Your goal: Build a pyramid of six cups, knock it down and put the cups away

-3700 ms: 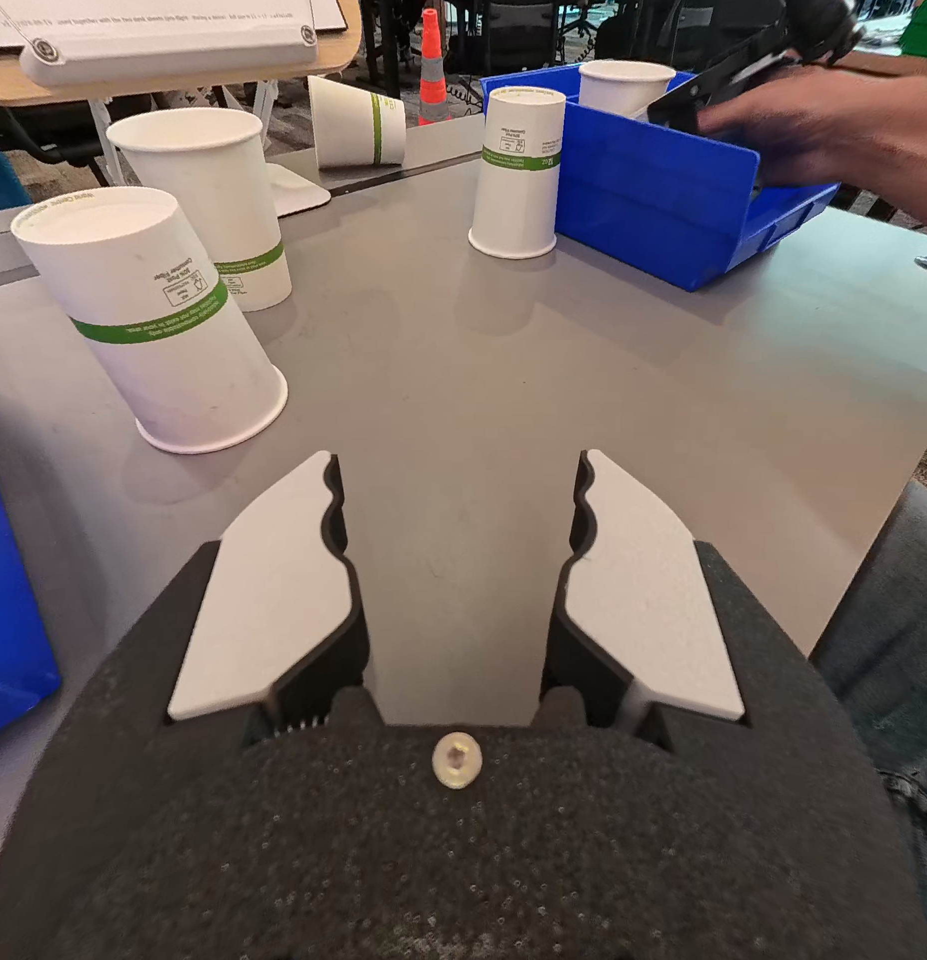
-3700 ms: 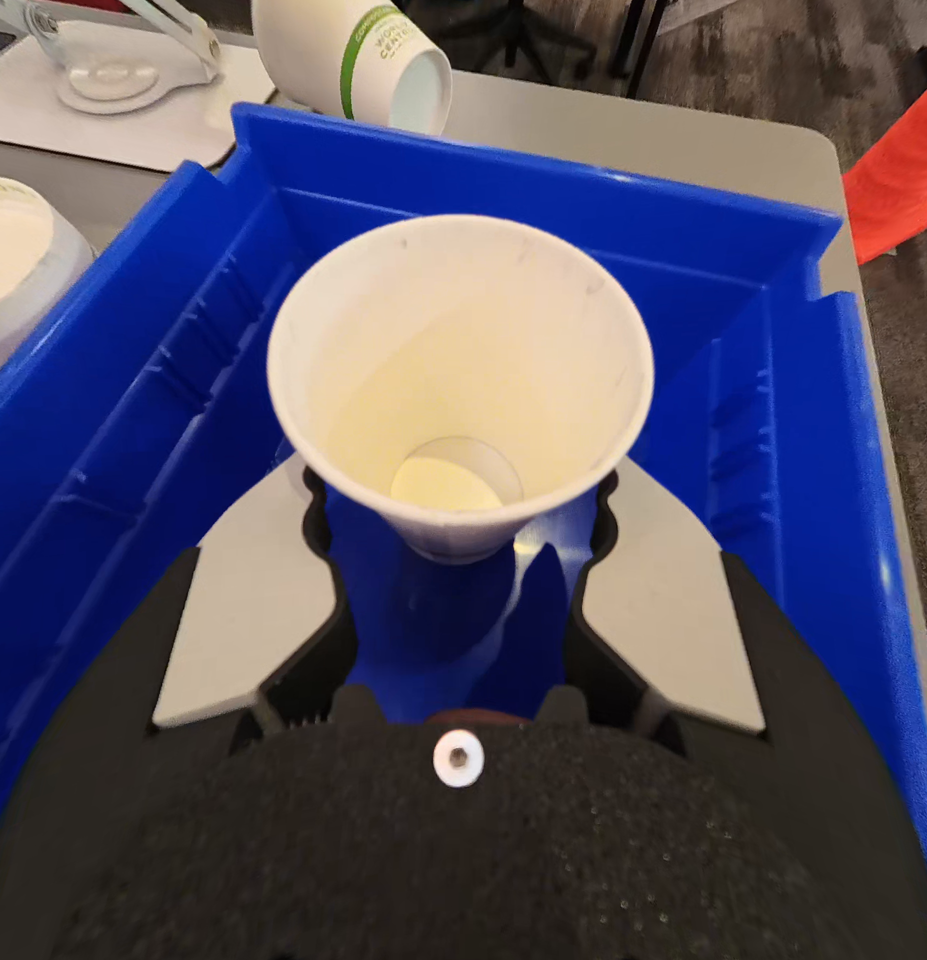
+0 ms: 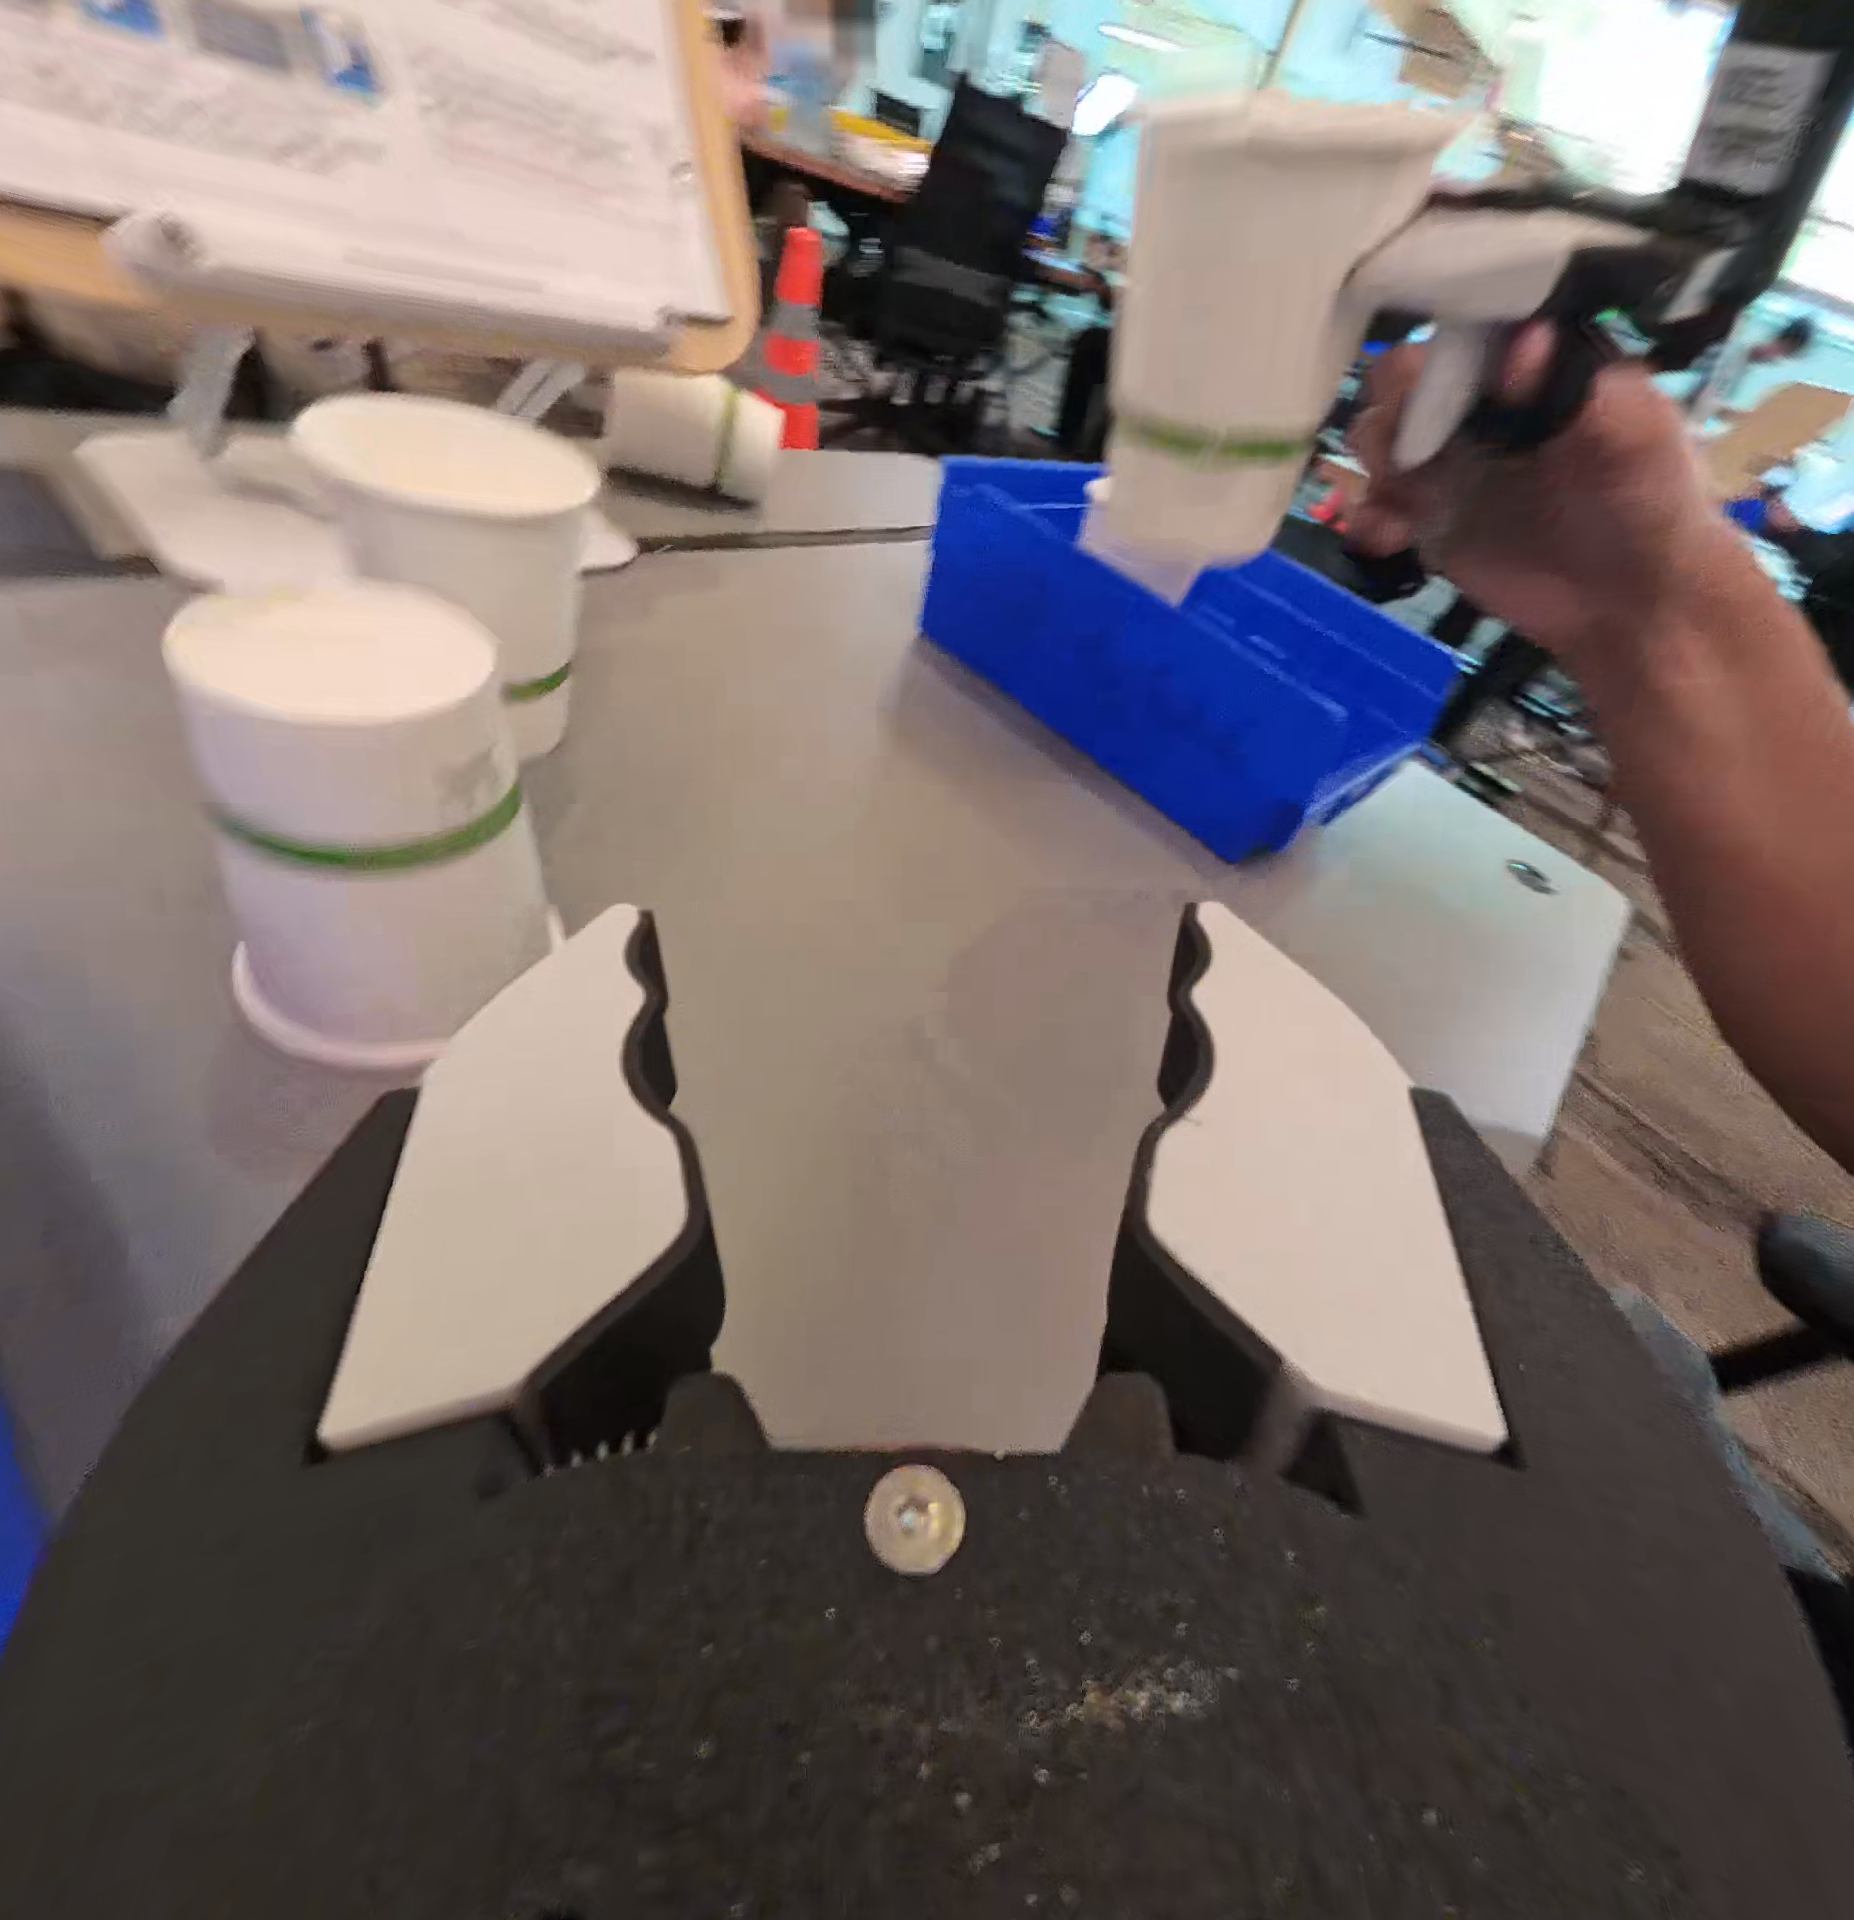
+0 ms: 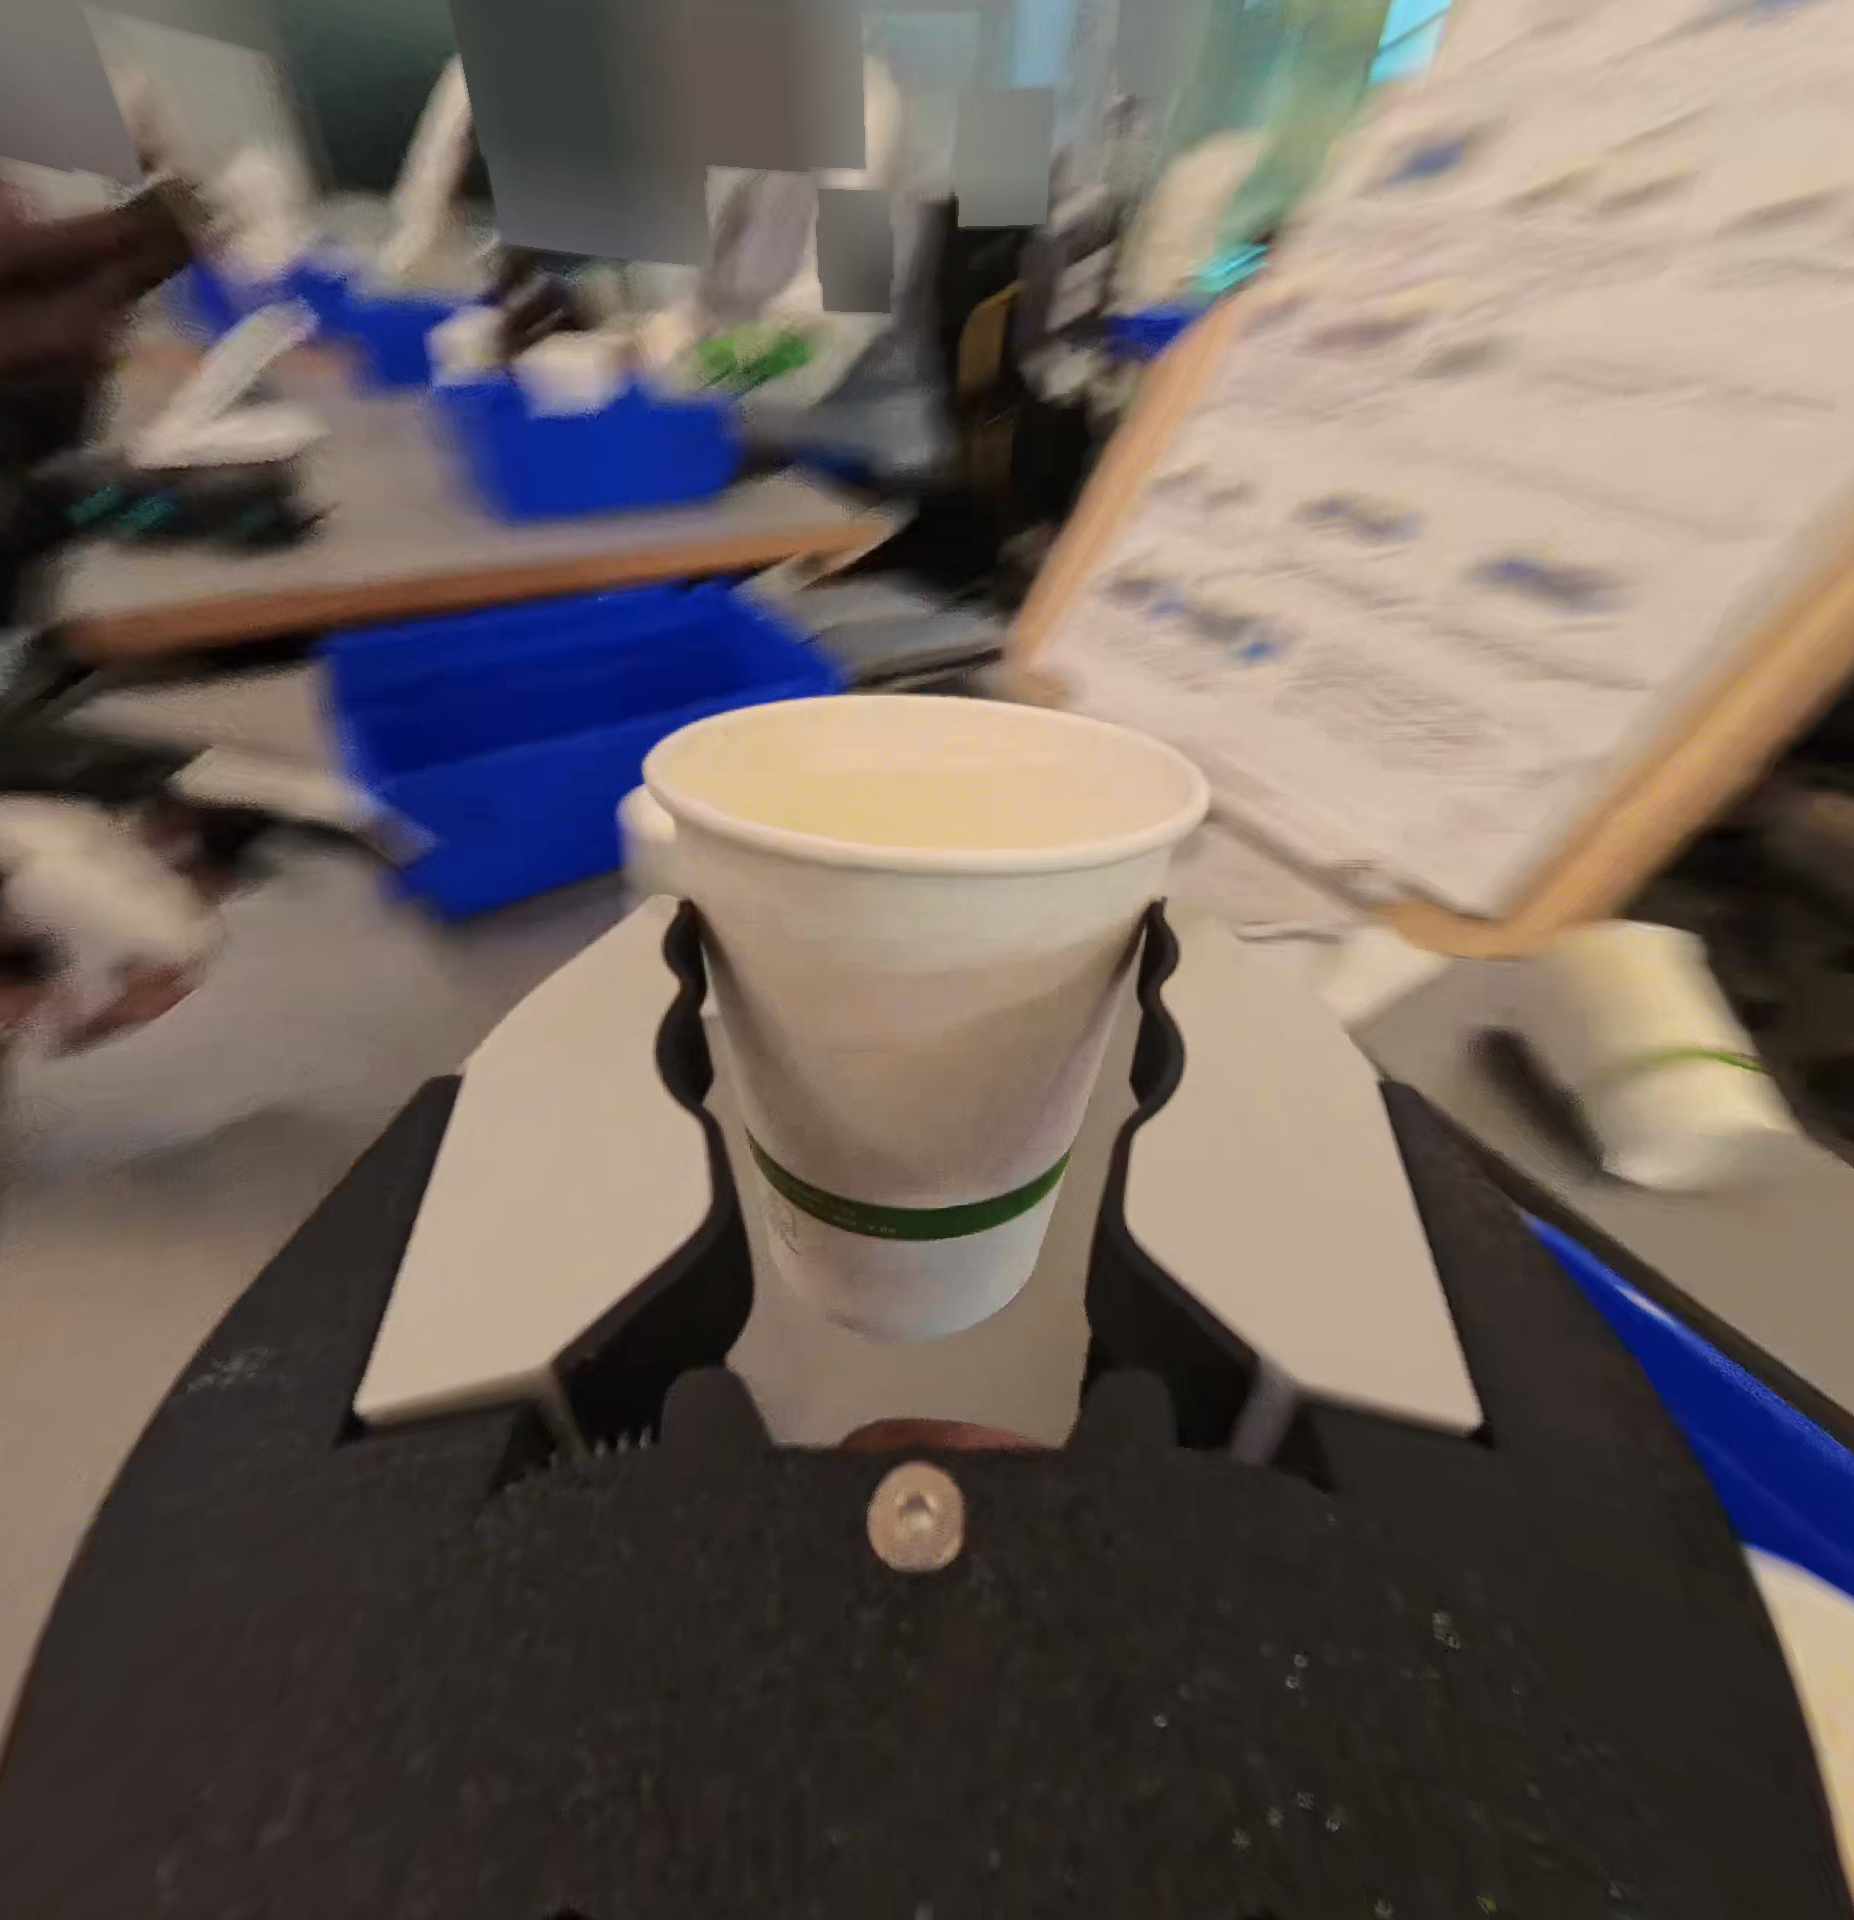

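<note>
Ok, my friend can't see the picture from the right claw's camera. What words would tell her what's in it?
The right claw is shut on a white paper cup with a green band, held open end up. Behind it, very blurred, are blue bins on grey tables, a tilted board of papers and another white cup.

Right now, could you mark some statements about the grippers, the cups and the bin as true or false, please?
1. The right gripper holds a paper cup. True.
2. The left gripper holds a cup. False: it is open, with nothing between its fingers.
3. Two cups stand upside down on the table, the near cup and the one behind it. True.
4. The blue bin is on the floor. False: it sits on the table.
</note>
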Action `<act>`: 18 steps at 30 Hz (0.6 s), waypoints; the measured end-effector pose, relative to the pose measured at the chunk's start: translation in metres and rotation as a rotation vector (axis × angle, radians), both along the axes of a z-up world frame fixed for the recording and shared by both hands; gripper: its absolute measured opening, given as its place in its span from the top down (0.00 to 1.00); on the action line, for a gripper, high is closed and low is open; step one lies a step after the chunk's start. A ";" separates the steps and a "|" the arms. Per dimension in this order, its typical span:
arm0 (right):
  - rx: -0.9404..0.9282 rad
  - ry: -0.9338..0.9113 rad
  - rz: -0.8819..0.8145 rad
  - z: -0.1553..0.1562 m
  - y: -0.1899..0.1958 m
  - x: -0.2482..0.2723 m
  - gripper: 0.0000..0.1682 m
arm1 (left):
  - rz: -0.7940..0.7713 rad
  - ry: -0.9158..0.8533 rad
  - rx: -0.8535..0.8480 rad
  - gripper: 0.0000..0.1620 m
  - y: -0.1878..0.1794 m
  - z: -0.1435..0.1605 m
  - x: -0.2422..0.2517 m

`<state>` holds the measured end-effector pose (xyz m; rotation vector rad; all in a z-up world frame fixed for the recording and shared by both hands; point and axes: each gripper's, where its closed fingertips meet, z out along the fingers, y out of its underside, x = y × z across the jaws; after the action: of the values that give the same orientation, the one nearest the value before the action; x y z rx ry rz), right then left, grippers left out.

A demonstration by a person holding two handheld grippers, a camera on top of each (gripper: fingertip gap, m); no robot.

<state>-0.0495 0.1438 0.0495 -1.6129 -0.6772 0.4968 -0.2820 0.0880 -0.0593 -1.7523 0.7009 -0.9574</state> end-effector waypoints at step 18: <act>0.054 0.163 -0.907 -0.063 0.065 0.236 0.53 | 0.001 0.112 0.040 0.46 -0.041 -0.051 0.007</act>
<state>0.1861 0.2091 -0.0136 -1.6178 0.1924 -0.0644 -0.2746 0.0473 -0.1100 -1.7806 0.7853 -0.8441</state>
